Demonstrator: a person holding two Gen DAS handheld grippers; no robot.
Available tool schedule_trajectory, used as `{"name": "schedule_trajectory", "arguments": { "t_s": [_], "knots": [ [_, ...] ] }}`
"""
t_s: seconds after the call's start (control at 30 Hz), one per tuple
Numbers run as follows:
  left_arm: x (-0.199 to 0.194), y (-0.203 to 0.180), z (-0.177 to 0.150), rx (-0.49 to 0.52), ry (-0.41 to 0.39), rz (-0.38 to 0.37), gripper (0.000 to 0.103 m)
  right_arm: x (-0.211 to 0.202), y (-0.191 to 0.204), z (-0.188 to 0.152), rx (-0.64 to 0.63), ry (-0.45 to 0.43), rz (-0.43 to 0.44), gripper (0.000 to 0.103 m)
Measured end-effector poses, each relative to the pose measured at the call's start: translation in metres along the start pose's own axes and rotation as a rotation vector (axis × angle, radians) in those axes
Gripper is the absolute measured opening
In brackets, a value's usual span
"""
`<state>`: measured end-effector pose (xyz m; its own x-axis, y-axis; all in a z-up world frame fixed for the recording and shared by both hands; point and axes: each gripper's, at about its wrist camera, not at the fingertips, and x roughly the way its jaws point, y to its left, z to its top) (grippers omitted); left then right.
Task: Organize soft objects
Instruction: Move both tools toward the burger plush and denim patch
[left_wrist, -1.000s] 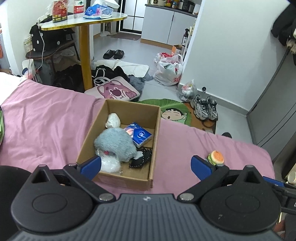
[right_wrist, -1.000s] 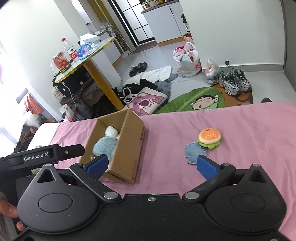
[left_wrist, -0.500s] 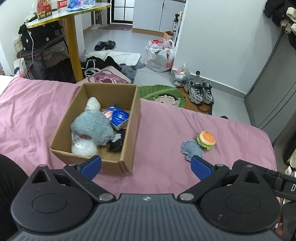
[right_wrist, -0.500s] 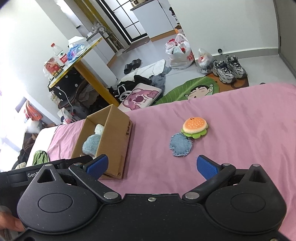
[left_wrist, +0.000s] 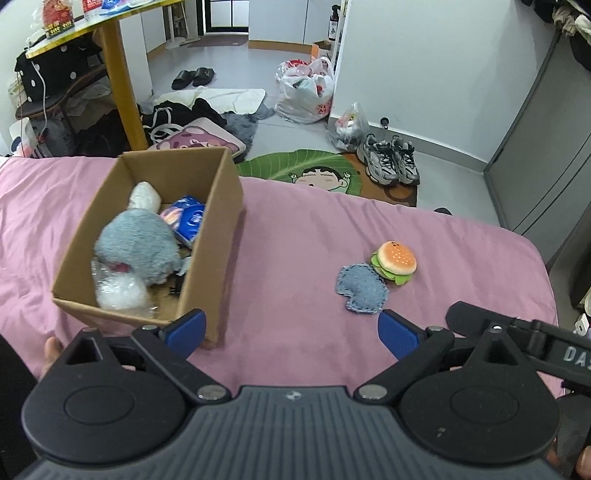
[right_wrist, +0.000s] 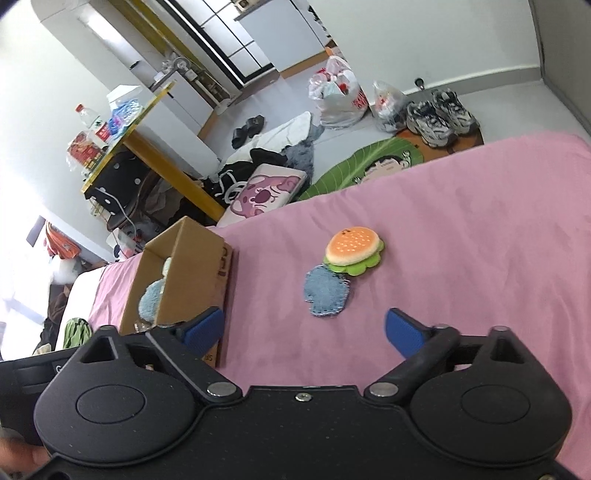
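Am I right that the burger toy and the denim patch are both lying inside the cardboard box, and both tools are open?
Not quite. The burger toy and denim patch lie on the pink sheet, beside the cardboard box, as the left wrist view shows. Both tools, left and right, are open.

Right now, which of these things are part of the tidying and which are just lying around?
Part of the job: cardboard box, grey plush toy inside it, burger plush, denim patch.

Just lying about: sneakers, plastic bags, slippers, cartoon rug.
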<state>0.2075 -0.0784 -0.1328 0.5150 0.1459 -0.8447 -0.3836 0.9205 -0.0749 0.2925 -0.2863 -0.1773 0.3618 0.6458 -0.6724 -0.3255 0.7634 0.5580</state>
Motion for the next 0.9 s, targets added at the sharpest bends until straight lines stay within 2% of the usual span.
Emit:
{"name": "schedule_trajectory", "arguments": {
  "t_s": [0.1, 0.3, 0.5, 0.77, 0.9],
  "knots": [
    [0.012, -0.008, 0.002, 0.005, 0.01, -0.006, 0.099, 0.006, -0.009, 0.004, 0.024, 0.013, -0.001, 0.079],
    [0.04, -0.02, 0.006, -0.004, 0.04, -0.034, 0.092, 0.019, -0.028, 0.013, 0.069, 0.026, -0.001, 0.072],
    [0.067, -0.03, 0.01, -0.022, 0.054, -0.058, 0.087, 0.039, -0.042, 0.023, 0.12, 0.043, 0.018, 0.07],
    [0.105, -0.027, 0.013, -0.077, 0.086, -0.103, 0.072, 0.066, -0.051, 0.029, 0.132, 0.074, 0.02, 0.064],
    [0.12, -0.03, 0.013, -0.098, 0.114, -0.131, 0.069, 0.075, -0.056, 0.033, 0.144, 0.091, 0.019, 0.06]
  ]
}}
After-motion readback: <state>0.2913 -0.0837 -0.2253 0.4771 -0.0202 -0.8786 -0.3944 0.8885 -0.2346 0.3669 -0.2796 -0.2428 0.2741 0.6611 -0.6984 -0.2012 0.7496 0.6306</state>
